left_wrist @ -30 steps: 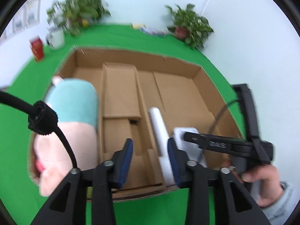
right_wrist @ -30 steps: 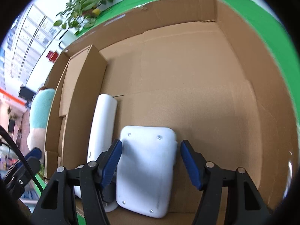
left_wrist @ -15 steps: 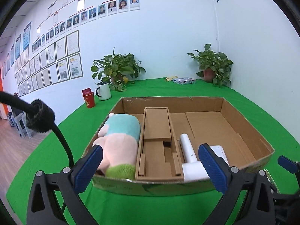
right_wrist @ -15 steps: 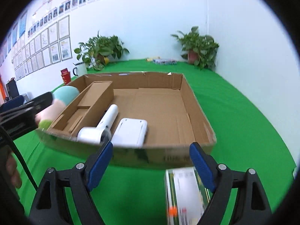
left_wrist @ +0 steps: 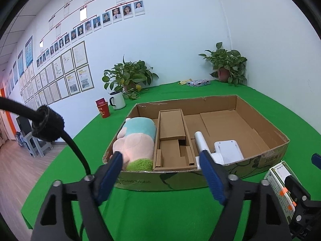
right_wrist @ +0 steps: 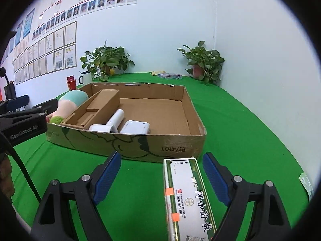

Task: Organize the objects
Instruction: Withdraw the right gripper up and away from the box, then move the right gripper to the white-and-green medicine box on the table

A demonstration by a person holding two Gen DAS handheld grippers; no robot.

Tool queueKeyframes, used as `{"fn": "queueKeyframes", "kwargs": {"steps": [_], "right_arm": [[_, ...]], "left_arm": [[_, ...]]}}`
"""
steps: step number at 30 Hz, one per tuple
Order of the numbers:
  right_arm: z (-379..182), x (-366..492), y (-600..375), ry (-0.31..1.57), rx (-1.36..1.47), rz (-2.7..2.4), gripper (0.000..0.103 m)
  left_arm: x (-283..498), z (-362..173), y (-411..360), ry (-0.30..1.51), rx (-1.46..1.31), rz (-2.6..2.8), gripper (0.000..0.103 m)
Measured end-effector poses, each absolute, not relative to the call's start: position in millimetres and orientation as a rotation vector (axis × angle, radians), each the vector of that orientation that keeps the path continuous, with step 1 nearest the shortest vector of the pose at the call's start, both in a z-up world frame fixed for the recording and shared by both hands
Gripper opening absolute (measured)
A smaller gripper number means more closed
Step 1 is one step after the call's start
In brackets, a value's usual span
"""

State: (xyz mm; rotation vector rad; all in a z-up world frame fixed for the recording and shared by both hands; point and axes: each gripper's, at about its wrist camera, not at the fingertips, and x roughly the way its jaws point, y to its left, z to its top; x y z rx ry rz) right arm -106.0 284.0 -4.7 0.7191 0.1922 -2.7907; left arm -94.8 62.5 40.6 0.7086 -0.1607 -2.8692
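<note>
The left gripper [left_wrist: 160,172] hangs in front of the cardboard box [right_wrist: 140,146] with its blue pads apart and drawing together, nothing between them. The right gripper [right_wrist: 161,174] is spread wide over the green-and-white medicine carton [right_wrist: 186,198], which lies on the green table [right_wrist: 240,132] just off the box's near right corner; the carton sits between the pads, closer to the right-hand one, but neither pad presses on it, so it is not gripped. A second ago both tools were down inside the box, the left beside the white cylinder and the right straddling the white flat device; now both have pulled back out past the near wall and tipped up, so the whole box and the far wall of the room are in sight. Inside the box, the plush toy [left_wrist: 136,140], teal above, pink in the middle and green at its near end, fills the strip along the left wall. A brown cardboard insert [left_wrist: 172,138] runs down beside it. The white cylinder [left_wrist: 200,142] and the white flat device [left_wrist: 228,150] lie side by side against the near wall, and the right half of the floor is bare. At the far left edge of the table stand a red cup [left_wrist: 103,109] and a white mug [left_wrist: 117,100].
</note>
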Motion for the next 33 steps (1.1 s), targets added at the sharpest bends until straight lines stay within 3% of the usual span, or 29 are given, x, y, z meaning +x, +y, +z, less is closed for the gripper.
{"fn": "queueKeyframes", "kwargs": {"steps": [1,3,5,6,8,9,10,25,33], "right_arm": [[-4,-104,282,0.195,0.712,-2.783,0.083],[-2,-101,278,0.195,0.695,-2.771,0.083],[-2,-98,275,0.195,0.691,-2.763,0.083],[-2,-97,274,0.198,0.693,-2.760,0.083],[-3,-97,270,0.213,0.700,-2.756,0.083],[-4,-97,269,0.220,0.702,-2.754,0.083],[-4,-97,268,0.223,0.704,-2.752,0.083],[-13,-92,268,0.244,0.749,-2.710,0.083],[-39,-94,315,0.243,0.969,-2.726,0.083]], "left_arm": [[-93,41,61,-0.152,0.711,-2.870,0.048],[-90,42,59,-0.116,0.735,-2.888,0.032],[-90,42,56,-0.094,0.742,-2.896,0.031],[-87,42,56,-0.097,0.734,-2.891,0.033],[-86,40,58,-0.118,0.740,-2.864,0.058],[-87,39,57,-0.116,0.745,-2.858,0.084],[-85,38,56,-0.099,0.741,-2.855,0.093],[-87,19,52,-0.071,0.861,-2.843,0.093],[-88,10,57,-0.044,0.971,-2.917,0.093]]}}
